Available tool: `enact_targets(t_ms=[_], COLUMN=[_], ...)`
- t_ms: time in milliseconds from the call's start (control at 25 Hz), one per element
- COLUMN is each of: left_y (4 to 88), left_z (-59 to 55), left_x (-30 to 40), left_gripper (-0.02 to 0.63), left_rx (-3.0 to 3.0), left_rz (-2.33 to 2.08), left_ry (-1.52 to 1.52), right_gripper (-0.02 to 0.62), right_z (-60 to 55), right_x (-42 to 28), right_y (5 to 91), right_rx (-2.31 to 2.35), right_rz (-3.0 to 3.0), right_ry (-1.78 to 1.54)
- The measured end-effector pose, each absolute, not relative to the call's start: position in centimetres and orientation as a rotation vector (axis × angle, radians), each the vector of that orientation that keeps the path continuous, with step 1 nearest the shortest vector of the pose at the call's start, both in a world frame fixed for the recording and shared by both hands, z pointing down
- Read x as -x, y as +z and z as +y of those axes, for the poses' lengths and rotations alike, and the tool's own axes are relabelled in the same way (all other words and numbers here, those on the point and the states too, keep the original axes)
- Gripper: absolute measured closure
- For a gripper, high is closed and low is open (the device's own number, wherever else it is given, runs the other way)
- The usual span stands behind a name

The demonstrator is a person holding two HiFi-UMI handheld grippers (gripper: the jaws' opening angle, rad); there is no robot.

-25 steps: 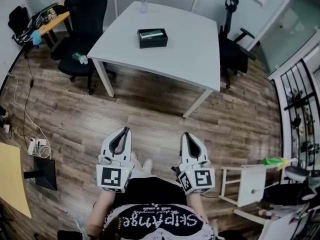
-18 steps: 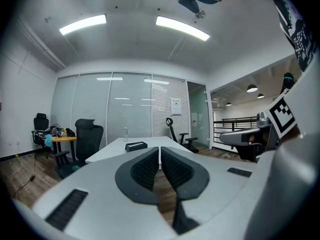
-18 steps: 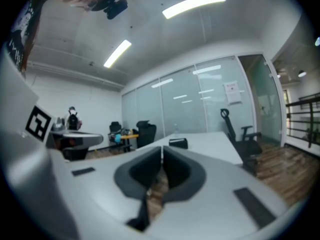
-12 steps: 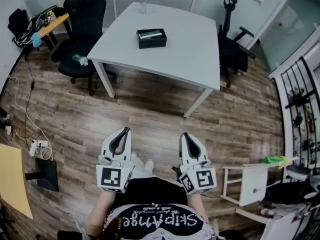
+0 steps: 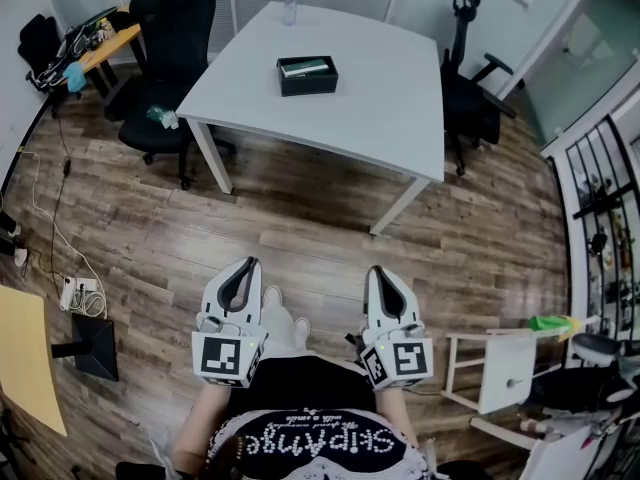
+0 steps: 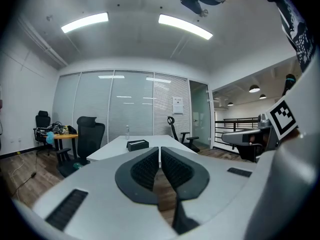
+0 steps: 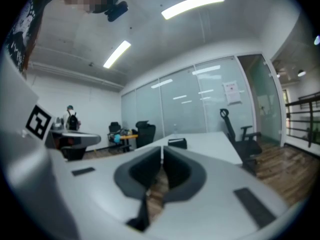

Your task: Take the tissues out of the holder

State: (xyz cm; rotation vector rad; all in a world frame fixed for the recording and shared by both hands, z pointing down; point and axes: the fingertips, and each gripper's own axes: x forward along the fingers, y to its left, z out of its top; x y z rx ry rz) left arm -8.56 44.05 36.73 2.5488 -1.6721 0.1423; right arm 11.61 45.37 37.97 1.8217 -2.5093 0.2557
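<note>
Nothing moved — boxy black holder [image 5: 307,84] (tissues [image 5: 303,67] inside) on smooth white table [image 5: 390,93].

The floor [image 5: 300,218] is of brown wood planks. A white tabletop [image 5: 380,88] on slim white legs [image 5: 212,158] stands in the far part of the room. There is a black office chair [image 5: 170,38] at its left side and another black chair [image 5: 470,78] at its right. A small wooden desk [image 5: 105,43] stands in the far left corner. Behind are glass walls [image 6: 120,109], partly with blinds [image 6: 165,104]. Two long lamps [image 6: 182,26] shine on the white ceiling [image 6: 130,44].
</note>
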Motion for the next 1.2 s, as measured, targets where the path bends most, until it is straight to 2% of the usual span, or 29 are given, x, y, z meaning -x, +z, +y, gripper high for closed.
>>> enact_targets(t_ms=[440,1200], left_y=[37.1,34.9], left_z=[39.9,26.0], left_x=[8.6,12.5], left_gripper=[0.565,0.565], left_rx=[-2.55,-2.645], left_rz=[-1.666,-1.577], left_ry=[0.145,0.082], right_gripper=[0.56,0.56], right_z=[42.0,29.9], right_x=[-12.5,-8.1], right_y=[38.8,36.4], right_rx=[-1.873,-1.931], right_rz=[-2.439,-2.424], right_ry=[0.286,0.242])
